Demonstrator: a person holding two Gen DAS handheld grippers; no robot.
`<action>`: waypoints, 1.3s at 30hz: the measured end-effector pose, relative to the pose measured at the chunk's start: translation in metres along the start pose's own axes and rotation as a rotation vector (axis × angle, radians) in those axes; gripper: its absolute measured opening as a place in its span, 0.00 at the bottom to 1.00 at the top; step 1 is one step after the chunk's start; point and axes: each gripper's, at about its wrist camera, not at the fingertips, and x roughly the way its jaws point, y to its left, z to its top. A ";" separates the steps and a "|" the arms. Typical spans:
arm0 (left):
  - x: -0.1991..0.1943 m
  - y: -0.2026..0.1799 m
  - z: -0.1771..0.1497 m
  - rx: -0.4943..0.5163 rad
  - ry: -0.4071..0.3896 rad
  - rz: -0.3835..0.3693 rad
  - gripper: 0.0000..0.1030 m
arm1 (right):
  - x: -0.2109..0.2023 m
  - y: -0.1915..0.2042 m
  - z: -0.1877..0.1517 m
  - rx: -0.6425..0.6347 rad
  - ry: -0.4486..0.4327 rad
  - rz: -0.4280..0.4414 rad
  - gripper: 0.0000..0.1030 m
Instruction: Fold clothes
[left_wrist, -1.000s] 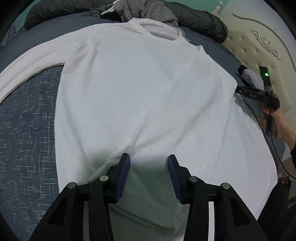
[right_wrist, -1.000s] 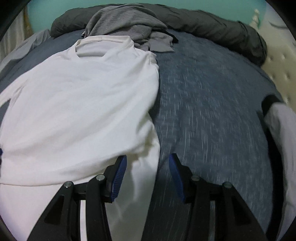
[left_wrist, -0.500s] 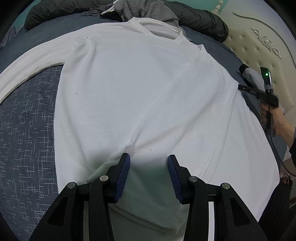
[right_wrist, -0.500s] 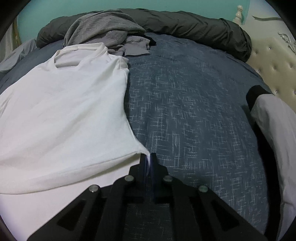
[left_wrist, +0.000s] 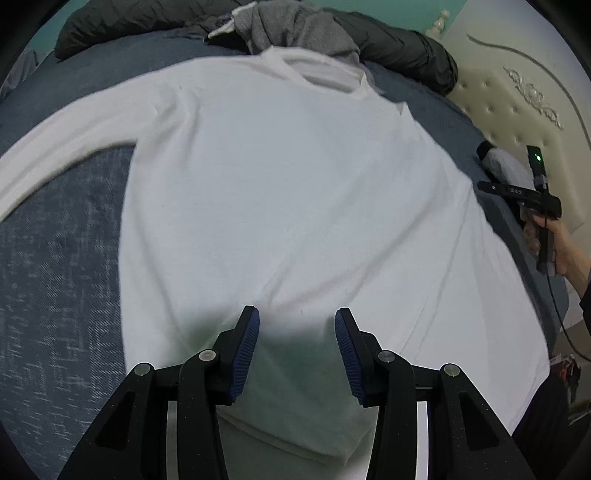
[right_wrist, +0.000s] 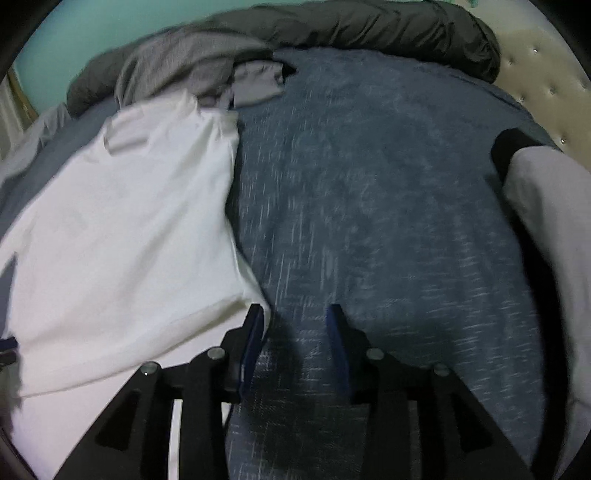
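Right wrist: hand-held gripper (right_wrist: 295, 317) reopening, shirt (right_wrist: 122, 236) edge released.

Left wrist: close above white shirt (left_wrist: 295, 192), angled down toward the headboard (left_wrist: 517, 110).
Right wrist: close over blue bedspread (right_wrist: 369, 203), angled down.
Shared: shirt, bedspread.

Blue-flecked bedspread (right_wrist: 388, 206) covers the bed in front of me. A dark rolled duvet (right_wrist: 369, 29) lies along its far edge, beside the cream tufted headboard (left_wrist: 517, 110) and teal wall (right_wrist: 74, 44).

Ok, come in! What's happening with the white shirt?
Left gripper open over white shirt. Right gripper opening, nothing between jaws. Nothing in the way.
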 end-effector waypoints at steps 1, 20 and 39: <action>-0.003 0.000 0.004 -0.003 -0.011 0.000 0.46 | -0.007 -0.001 0.004 0.005 -0.019 0.002 0.34; 0.023 0.013 0.038 -0.041 -0.015 0.020 0.47 | 0.084 0.066 0.148 0.064 0.057 0.040 0.44; 0.034 0.009 0.041 -0.011 0.001 0.034 0.47 | 0.134 0.073 0.183 0.021 0.072 -0.078 0.03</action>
